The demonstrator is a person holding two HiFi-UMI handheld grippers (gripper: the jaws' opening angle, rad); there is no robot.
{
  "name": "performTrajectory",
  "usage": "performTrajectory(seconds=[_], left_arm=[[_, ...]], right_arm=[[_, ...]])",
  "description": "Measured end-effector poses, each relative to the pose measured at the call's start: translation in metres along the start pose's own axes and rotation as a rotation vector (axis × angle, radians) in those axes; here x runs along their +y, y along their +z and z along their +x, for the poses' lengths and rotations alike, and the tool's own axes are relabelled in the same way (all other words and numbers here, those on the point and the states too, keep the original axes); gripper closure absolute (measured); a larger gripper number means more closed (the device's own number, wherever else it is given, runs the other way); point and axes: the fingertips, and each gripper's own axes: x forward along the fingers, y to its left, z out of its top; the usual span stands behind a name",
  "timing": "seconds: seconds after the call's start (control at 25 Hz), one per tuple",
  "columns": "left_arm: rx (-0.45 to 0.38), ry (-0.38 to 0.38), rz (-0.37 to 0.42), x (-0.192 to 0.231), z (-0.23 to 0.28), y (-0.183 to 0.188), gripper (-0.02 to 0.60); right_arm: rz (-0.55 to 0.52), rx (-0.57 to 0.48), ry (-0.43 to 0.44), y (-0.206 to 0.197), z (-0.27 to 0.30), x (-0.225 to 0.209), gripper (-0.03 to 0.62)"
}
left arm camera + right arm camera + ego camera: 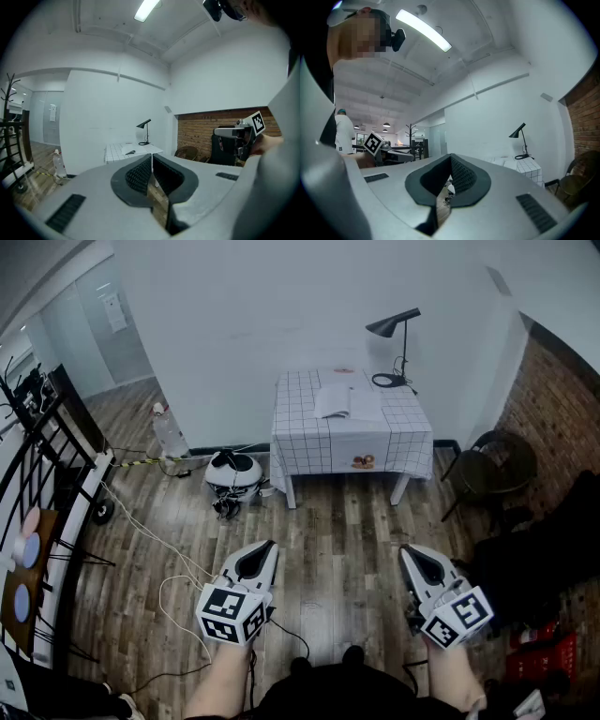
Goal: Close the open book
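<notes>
A wooden floor (pixel 347 540) was spread before a counter (pixel 309 451) draped in checked cloth. A black lamp (pixel 396 329) was stood at its rear corner, and the open book (pixel 349 402) was laid flat beside it. The left hand-held gripper (pixel 272 545) and right hand-held gripper (pixel 405 551) were held above the floor, well apart from the book, both clenched on nothing.

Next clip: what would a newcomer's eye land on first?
The table with a checked cloth stands against the far wall, an open book lying on it beside a black lamp. Nearer, the left gripper and right gripper hang over the floor, fingers shut and empty.
</notes>
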Motion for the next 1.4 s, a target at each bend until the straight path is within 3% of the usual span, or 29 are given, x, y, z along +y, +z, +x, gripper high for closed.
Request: performTrajectory(seconds=[0.32, 0.56, 0.72, 0.84, 1.08, 1.4], left_arm=[[-0.006, -0.002, -0.005, -0.009, 0.017, 0.005, 0.565], [-0.014, 0.061, 0.038, -0.038, 0.040, 0.006, 0.565], [-0.032, 0.080, 0.030, -0.053, 0.051, 0.011, 0.565], [-0.024, 0.089, 0.020, -0.065, 0.060, 0.009, 0.565], [0.002, 0.056, 0.007, -0.095, 0.082, -0.007, 0.565], [0.005, -0.010, 0.025, -0.106, 0.116, -0.002, 0.565]], right_arm=[[0.002, -0.003, -0.022, 0.002, -0.004, -0.022, 0.591], [0.019, -0.007, -0.065, 0.000, -0.017, -0.051, 0.591], [-0.042, -0.008, -0.007, 0.008, -0.025, -0.047, 0.591], [-0.023, -0.005, 0.037, 0.007, -0.036, -0.052, 0.591], [0.009, 0.100, 0.028, -0.032, -0.063, -0.077, 0.591], [0.064, 0.123, -0.024, -0.044, -0.069, -0.113, 0.591]])
